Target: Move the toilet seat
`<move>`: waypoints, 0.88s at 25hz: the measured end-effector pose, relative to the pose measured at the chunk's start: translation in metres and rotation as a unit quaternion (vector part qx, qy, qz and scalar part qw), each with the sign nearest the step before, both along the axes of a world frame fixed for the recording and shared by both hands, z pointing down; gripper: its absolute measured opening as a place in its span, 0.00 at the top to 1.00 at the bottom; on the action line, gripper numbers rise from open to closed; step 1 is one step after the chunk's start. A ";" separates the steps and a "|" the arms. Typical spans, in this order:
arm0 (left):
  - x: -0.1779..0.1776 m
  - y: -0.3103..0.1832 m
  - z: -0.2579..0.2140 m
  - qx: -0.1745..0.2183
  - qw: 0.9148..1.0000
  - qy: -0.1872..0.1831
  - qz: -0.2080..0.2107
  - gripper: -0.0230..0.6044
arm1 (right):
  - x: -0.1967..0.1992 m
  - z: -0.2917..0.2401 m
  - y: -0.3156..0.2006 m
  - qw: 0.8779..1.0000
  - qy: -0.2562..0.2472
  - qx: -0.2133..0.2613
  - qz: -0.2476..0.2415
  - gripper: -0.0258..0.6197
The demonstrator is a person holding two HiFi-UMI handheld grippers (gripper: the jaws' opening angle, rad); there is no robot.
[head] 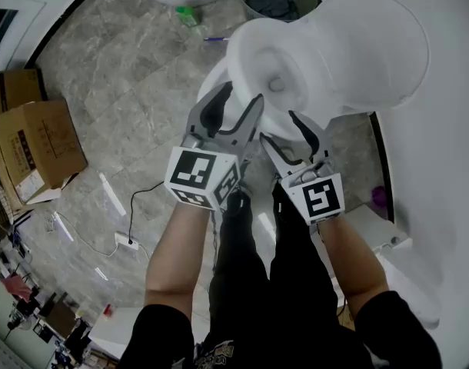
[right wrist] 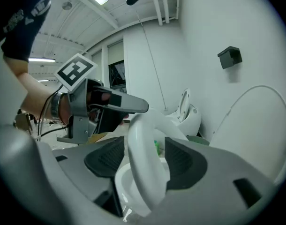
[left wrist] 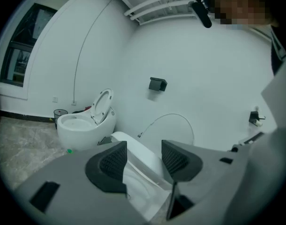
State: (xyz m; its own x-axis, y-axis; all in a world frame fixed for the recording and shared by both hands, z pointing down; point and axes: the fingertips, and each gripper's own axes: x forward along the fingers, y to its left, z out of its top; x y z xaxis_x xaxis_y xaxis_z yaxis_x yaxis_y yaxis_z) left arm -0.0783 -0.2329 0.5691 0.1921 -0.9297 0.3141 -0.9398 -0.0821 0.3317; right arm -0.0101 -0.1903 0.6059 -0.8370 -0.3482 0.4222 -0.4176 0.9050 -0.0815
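Grey marble floor under you, w/ L tongs & R tongs both clamped on the white toilet seat, its ring tilted up, just in front of the upright lid.

White toilet seat, grey marbled floor, brown cardboard boxes.

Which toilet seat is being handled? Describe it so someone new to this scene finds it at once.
Take the toilet directly before the person, its lid standing up behind. The toilet seat is the white ring tipped up off it, its rim between the jaws of both the left gripper and the right gripper. The other toilet, further off, is untouched.
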 end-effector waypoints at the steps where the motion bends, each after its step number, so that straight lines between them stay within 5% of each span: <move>1: 0.005 -0.004 -0.005 0.000 1.000 -0.003 0.005 0.61 | 0.004 -0.004 -0.005 1.000 0.000 0.002 0.006 0.54; 22: 0.128 -0.135 -0.082 -0.006 0.992 -0.058 0.108 0.62 | 0.114 -0.086 -0.125 0.994 -0.026 0.031 0.101 0.77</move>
